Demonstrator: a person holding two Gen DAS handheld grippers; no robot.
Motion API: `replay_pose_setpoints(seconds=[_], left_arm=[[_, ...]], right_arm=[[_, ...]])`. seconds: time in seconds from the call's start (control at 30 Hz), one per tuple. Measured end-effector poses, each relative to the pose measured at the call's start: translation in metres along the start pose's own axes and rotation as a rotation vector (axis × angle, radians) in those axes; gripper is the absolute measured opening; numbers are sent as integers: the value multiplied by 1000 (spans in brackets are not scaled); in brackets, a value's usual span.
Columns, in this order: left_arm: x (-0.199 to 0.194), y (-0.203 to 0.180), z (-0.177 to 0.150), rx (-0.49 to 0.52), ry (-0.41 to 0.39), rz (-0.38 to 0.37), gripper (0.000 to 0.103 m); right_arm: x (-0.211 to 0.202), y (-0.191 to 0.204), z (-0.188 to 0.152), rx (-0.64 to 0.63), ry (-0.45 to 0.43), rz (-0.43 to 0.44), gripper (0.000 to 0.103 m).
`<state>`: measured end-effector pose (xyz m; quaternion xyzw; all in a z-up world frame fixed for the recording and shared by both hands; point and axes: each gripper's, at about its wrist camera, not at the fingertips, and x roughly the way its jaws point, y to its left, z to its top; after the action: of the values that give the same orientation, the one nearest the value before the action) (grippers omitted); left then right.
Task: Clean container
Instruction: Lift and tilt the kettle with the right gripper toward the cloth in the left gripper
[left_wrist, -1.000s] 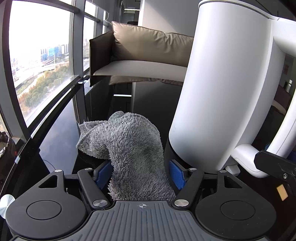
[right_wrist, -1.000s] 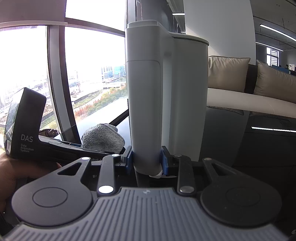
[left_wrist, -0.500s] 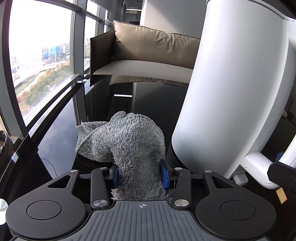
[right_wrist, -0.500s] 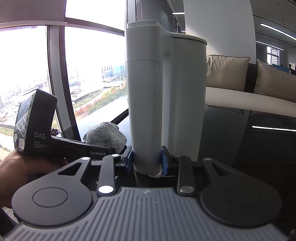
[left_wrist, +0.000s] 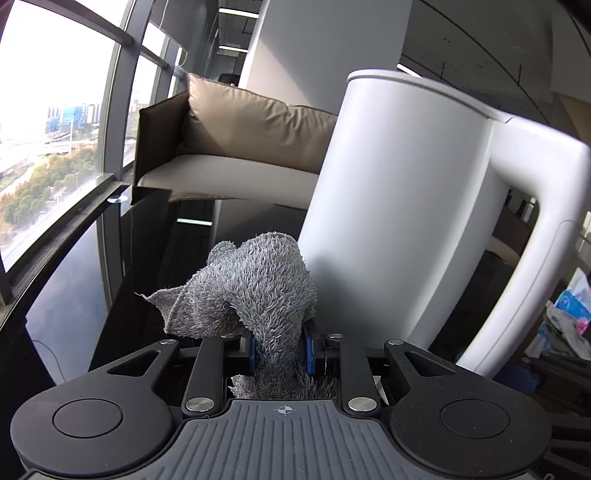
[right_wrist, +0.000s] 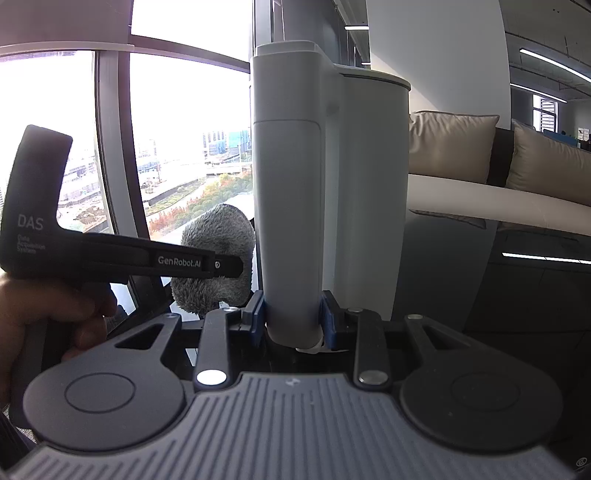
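Left tool (left_wrist: 280, 349) clamped on grey cloth (left_wrist: 255, 291), just left of white container (left_wrist: 399, 206); right tool (right_wrist: 293, 319) clamped on its handle (right_wrist: 286, 206), steadying it over dark counter (left_wrist: 74, 295); wiping stage; next: press cloth onto wall.

A tall white jug (left_wrist: 399, 206) with a big looped handle (right_wrist: 291, 221) stands upright. A fluffy grey cloth (left_wrist: 255, 291), bunched up, presses against its lower side.

tongs (left_wrist: 282, 345): black | blue pads (left_wrist: 309, 347) | silver screws (DAS marking)
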<state>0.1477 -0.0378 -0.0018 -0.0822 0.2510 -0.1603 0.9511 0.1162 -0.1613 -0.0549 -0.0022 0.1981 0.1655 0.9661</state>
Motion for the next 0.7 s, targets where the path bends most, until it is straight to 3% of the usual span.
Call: replay_pose_setpoints(seconds=[0.27,0.7], left_arm=[[-17,-6,15,-96,-30,-257,21],[23,28,22,-379,12,-579,21]], right_arm=[[2,0,1,-6,-1,0,32],[1,0,1,-17,-3,-1,32]])
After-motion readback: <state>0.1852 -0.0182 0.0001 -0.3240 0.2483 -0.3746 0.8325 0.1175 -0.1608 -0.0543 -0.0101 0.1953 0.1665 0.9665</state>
